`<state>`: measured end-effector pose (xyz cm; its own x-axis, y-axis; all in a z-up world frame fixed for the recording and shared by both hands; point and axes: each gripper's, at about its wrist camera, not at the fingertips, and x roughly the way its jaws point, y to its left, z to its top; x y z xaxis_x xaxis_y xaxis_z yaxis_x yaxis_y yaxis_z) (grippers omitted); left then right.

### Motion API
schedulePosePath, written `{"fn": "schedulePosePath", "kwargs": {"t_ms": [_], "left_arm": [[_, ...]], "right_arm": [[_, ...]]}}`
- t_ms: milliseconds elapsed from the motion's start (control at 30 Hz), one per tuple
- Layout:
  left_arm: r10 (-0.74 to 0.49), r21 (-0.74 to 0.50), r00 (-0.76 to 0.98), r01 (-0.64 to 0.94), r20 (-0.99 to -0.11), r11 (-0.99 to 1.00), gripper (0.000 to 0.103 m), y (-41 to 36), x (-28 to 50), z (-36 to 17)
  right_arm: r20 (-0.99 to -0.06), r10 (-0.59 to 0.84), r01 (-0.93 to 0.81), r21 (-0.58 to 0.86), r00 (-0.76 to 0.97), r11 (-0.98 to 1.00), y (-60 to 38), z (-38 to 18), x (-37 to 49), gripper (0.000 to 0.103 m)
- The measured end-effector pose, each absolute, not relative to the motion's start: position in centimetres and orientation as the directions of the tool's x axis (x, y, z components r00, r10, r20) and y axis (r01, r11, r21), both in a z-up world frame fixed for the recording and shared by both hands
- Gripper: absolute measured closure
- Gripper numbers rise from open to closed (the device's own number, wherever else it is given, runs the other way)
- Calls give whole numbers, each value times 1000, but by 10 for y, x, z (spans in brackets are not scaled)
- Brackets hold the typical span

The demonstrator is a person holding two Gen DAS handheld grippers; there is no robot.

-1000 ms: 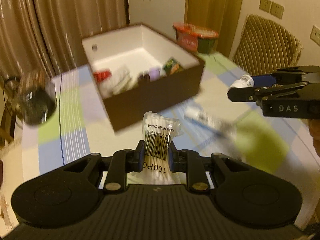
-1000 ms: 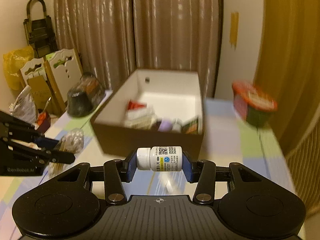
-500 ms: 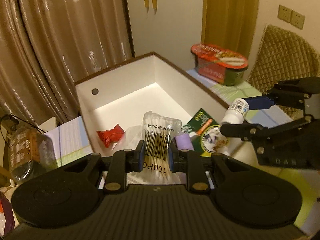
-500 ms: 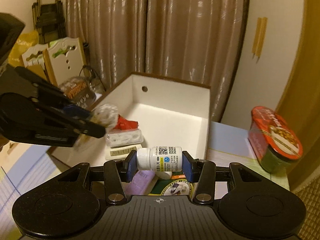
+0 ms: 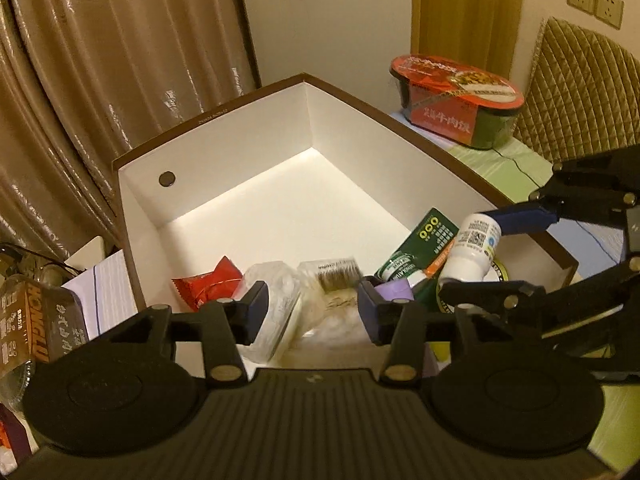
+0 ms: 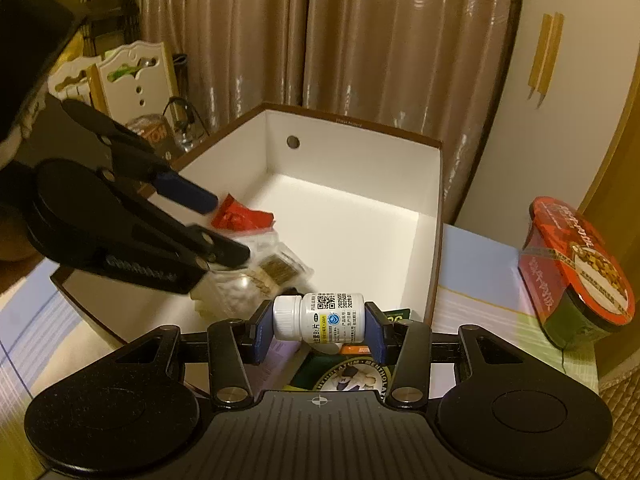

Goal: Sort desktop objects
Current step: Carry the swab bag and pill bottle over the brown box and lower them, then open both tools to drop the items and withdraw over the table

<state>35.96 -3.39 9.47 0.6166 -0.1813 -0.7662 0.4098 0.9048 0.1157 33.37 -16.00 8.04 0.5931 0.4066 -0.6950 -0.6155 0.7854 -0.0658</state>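
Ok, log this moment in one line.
left gripper: opening, nothing gripped | cotton swab bag: in box | right gripper: shut on pill bottle, over box

Brown pleated curtains [image 5: 100, 80] hang at eleven o'clock; a quilted tan chair back [image 5: 580, 92] stands at two o'clock.

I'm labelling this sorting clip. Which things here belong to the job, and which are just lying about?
Job:
- white pill bottle, clamped in right gripper
- cotton swab pack, under the opening left gripper
- box
- red packet, green carton inside

Lying about:
- instant noodle bowl
- curtains
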Motion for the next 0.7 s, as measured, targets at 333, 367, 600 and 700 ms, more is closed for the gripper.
{"fn": "schedulePosePath", "kwargs": {"t_ms": [333, 367, 600, 700], "left_arm": [[-171, 121, 646, 382, -744, 916, 51, -23, 353, 105], [-170, 121, 648, 379, -742, 917, 51, -22, 352, 106], [-168, 117, 656, 367, -735, 923, 47, -15, 348, 112], [-163, 123, 660, 365, -733, 923, 45, -12, 345, 113]], "right_arm": [[-735, 370, -656, -132, 568, 743, -145, 75, 336, 57], [-737, 368, -658, -137, 567, 740, -143, 75, 337, 57], [-734, 368, -669, -156, 571, 727, -138, 75, 337, 57], [-729, 370, -669, -160, 576, 726, -138, 76, 335, 57]]}}
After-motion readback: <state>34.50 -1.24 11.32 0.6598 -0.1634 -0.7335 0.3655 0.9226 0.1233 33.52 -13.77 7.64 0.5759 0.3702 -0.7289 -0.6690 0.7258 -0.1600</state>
